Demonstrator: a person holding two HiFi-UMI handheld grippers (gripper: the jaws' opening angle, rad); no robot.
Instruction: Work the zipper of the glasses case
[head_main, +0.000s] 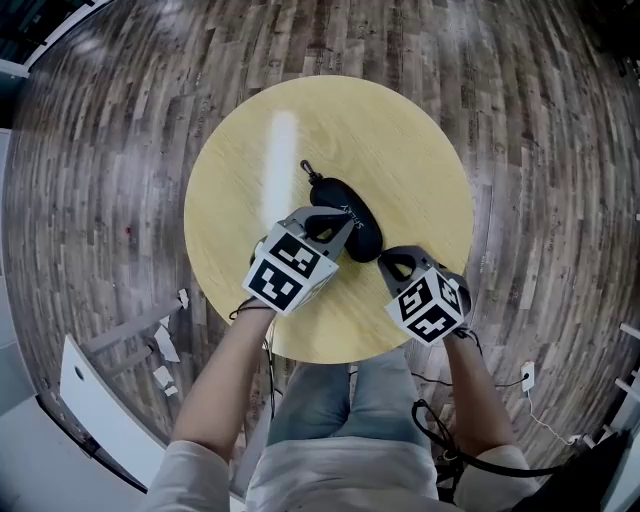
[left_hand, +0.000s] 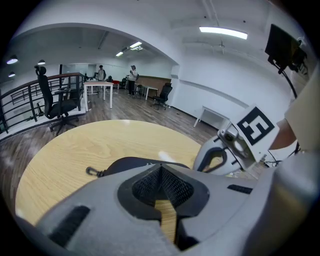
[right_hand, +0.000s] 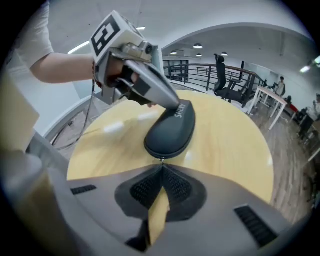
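Just ahead of the right claw (right_hand: 161, 167), pinched closed on the tiny zipper pull (right_hand: 161, 159), lies the likely light, stiff-shelled glasses case (right_hand: 170, 131); the left claw (left_hand: 160, 167), jaws together, steadies its top.

Table (head_main: 420, 170): stands on the floor (head_main: 100, 150), with the person at its near edge.
Glasses case (head_main: 365, 232): lies on the table, just near of the middle, running from far left to near right.
Clip (head_main: 308, 170): on the table, at the case's far-left end.
Left gripper (head_main: 348, 222): reaches in from the near left, its jaw tips together on top of the case, about mid-length.
Right gripper (head_main: 383, 258): near right of the case, its jaw tips together at the case's near-right end.
Zipper pull (right_hand: 161, 159): sticks out of that near-right end, at the right gripper's jaw tips.
Grippers: side by side, apart.
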